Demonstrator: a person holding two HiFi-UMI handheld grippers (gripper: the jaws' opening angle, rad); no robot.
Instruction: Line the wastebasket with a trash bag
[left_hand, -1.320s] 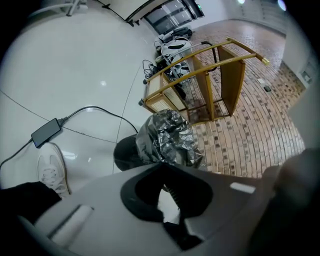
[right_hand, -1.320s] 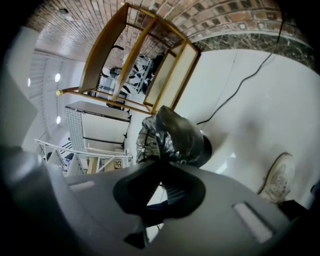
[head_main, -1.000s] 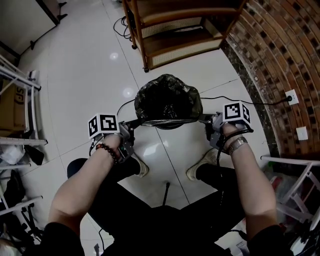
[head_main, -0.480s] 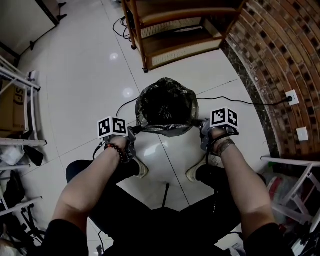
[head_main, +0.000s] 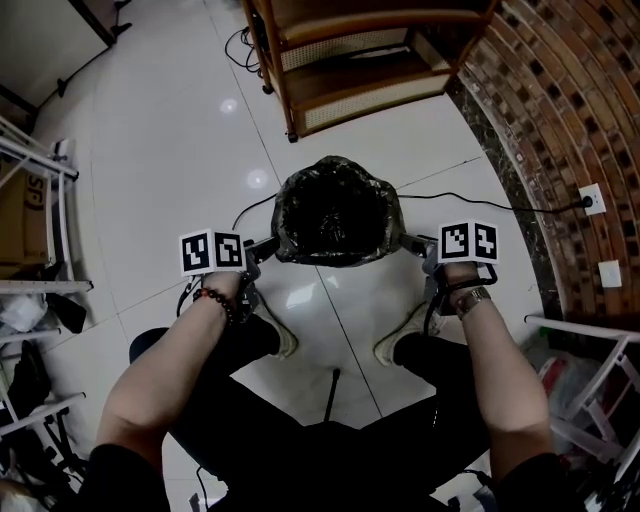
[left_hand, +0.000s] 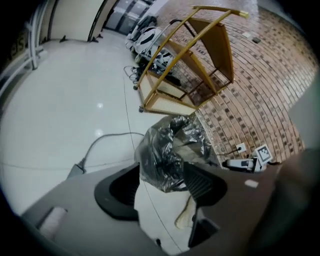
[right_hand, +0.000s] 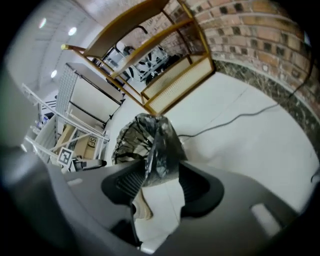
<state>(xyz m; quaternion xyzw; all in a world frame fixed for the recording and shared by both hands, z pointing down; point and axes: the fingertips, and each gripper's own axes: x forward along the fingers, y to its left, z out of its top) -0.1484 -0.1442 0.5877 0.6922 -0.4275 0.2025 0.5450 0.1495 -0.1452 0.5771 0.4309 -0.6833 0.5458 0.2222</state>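
Round wastebasket (head_main: 340, 258) wearing a crinkly black plastic trash bag (head_main: 335, 200) sits on the white tile floor (head_main: 180, 150), near its edge along the brick wall (head_main: 560, 120). The fingers of the left gripper (head_main: 262, 245) and right gripper (head_main: 412, 244) have just been opening and are released now, with the bag hem slack between them. Risk imo: the hem catches a finger pulling away and slides off the rim.

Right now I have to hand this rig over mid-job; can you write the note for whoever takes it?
Left gripper: jaws have just been opening, bag edge loose between them.
Right gripper: the same, with a bag fold between its open jaws.
Trash bag: draped over the wastebasket on the floor, mouth open.
Done: bag pulled down over the rim.
Left: draw both grippers clear and check the overlap all round.
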